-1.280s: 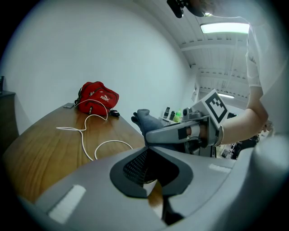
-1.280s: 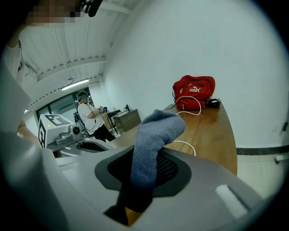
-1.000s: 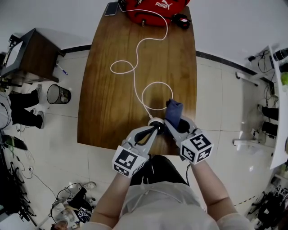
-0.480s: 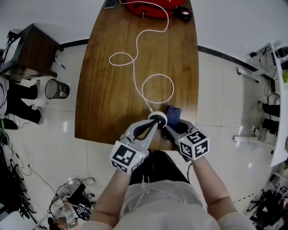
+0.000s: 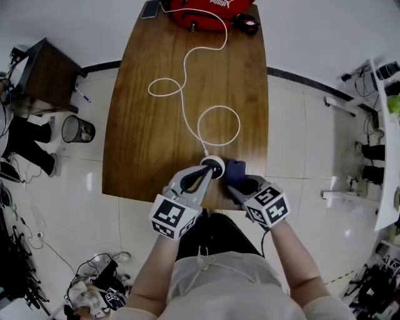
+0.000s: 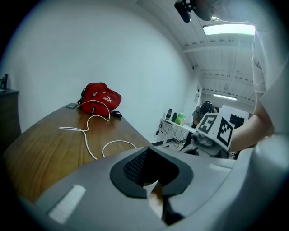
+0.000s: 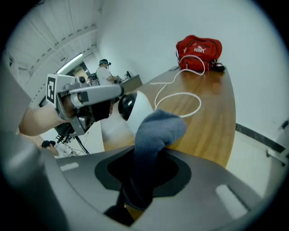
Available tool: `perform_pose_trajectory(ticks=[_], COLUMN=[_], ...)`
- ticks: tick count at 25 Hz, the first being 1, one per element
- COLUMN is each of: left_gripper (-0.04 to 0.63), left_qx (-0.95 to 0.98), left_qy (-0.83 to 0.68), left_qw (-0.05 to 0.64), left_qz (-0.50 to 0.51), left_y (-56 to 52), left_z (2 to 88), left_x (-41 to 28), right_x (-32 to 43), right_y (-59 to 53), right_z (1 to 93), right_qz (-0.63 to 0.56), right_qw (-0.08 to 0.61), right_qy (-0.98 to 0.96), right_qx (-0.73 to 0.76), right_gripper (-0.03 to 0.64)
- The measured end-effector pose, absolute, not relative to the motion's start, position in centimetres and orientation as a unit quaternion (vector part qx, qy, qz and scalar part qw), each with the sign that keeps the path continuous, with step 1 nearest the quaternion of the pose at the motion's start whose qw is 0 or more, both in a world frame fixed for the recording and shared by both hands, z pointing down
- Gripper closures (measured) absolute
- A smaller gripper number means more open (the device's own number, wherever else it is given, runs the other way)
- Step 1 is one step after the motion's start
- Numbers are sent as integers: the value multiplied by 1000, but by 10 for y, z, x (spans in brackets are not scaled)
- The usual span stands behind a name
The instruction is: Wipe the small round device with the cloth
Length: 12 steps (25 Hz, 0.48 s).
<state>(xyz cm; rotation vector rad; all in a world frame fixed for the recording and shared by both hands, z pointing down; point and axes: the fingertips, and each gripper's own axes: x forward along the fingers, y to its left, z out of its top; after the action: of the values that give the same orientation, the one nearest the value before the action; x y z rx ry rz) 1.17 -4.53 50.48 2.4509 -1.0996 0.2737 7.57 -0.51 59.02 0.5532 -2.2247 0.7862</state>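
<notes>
**A:** What is the setting, biggest thing first?

**B:** A long wooden table (image 5: 156, 125) stretches away ahead of both grippers. A red bag (image 5: 206, 9) sits at its far end, well beyond them. A white cable (image 5: 187, 81) snakes from the bag back towards the jaws.

**A:** And the tools?

**B:** The right gripper (image 5: 239, 185) has its jaws closed on a dark blue cloth (image 5: 235, 170). The cloth is clamped low down, and its free end flops forward past the fingertips. The left gripper (image 5: 208, 173) has its jaws fully together, pinching the small round device (image 5: 213, 167) at its very tip. The cable ends at that device.

**A:** Where is the device relative to the cloth?

**B:** It is just to the inner side of the right gripper's jaws, level with the cloth's loose end. The right gripper view shows a narrow gap between them, so they look apart, not touching.

**A:** How will these things handle?

**B:** The cloth looks soft, thick and limp, and it will likely fold around whatever it meets. The device looks light, rigid and smooth, so it may slip or twist. It is best gripped by its rim, leaving the flat face bare. The cable could tug on it during rubbing.
</notes>
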Motion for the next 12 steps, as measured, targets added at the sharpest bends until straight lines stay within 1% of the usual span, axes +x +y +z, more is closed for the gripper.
perform_pose_trajectory(ticks=[2, 4, 7, 9, 11, 12], left_gripper=[589, 589, 589, 589, 589, 589], left_qx=[889, 890, 888, 886, 885, 884], left_qy=[-392, -389, -393, -393, -392, -392], left_qw=[217, 219, 221, 225, 230, 232], left_qz=[93, 88, 96, 100, 103, 101], left_y=[-44, -44, -46, -46, -46, -46], left_z=[499, 497, 498, 500, 503, 503], left_x=[17, 19, 19, 19, 20, 20], right_x=[77, 70, 57, 53, 54, 54], right_y=[-22, -36, -42, -40, -38, -39], right_z=[565, 541, 526, 532, 545, 551], right_qz=[264, 215, 143, 112, 109, 121], right_qw=[324, 316, 354, 387, 411, 412], right_qy=[-883, -905, -917, -912, -903, -900], right_qx=[215, 187, 115, 78, 68, 70], right_gripper=[505, 505, 505, 505, 506, 505])
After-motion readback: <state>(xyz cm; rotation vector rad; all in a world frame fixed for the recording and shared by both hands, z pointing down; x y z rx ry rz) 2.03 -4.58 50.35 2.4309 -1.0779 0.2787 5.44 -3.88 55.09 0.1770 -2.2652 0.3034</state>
